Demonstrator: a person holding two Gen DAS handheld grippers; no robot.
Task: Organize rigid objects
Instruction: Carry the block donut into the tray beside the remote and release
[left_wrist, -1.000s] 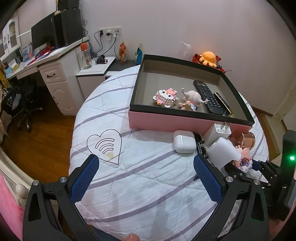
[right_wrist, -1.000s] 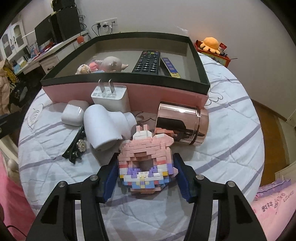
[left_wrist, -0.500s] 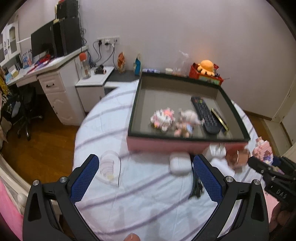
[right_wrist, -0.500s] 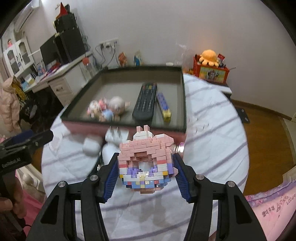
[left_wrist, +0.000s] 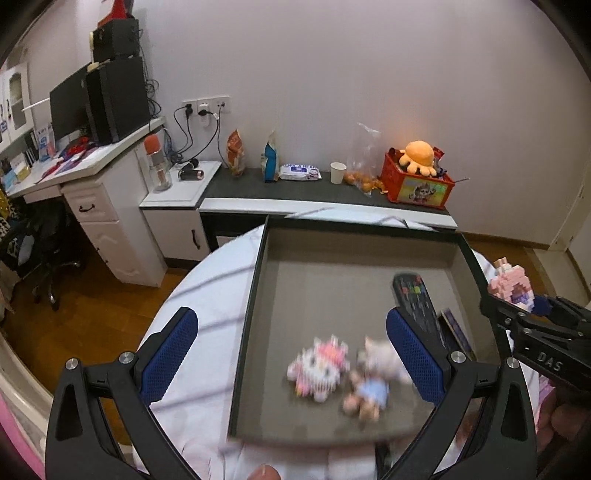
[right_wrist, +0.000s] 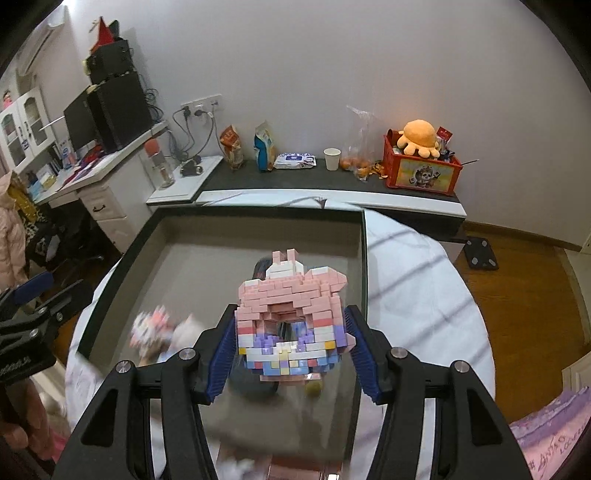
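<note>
Both grippers have come up off the bed and forward, so the box now sits right under them instead of ahead. Right gripper is clenched on the brick toy, its blue pads pressing the toy's two sides and holding it in the air over the right half of the box; in the left view the toy shows just past the box's right wall. Left gripper stands wide open with nothing between its fingers, hanging over the box's near left part. Below and between its fingers lie a pink-and-white brick cat and two small figures, all blurred. By its right finger the remote lies along the box floor. Under the box spreads the striped white bedcover.
</note>
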